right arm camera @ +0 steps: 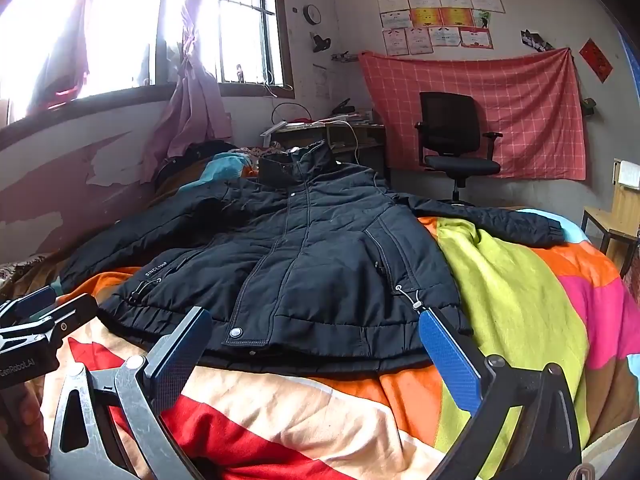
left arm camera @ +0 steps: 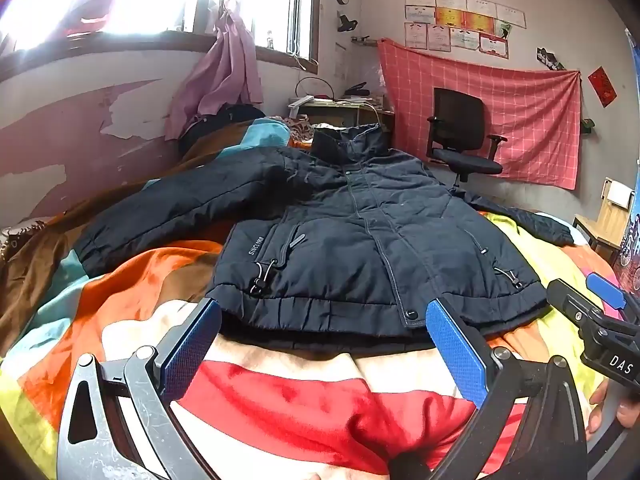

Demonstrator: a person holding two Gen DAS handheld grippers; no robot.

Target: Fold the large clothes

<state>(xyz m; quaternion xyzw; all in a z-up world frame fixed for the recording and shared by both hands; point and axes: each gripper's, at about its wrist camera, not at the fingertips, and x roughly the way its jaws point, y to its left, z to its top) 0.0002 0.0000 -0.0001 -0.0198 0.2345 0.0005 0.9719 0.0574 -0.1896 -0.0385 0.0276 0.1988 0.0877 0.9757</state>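
Office chair (left arm camera: 464, 136), checked cloth (left arm camera: 520, 120), perhaps certificates (left arm camera: 460, 20).

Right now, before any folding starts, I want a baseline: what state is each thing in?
jacket: spread flat, front up, closed, sleeves out to both sides
blanket: spread under the jacket
left gripper: open, holding nothing, near the hem
right gripper: open, holding nothing, near the hem
office chair: unoccupied
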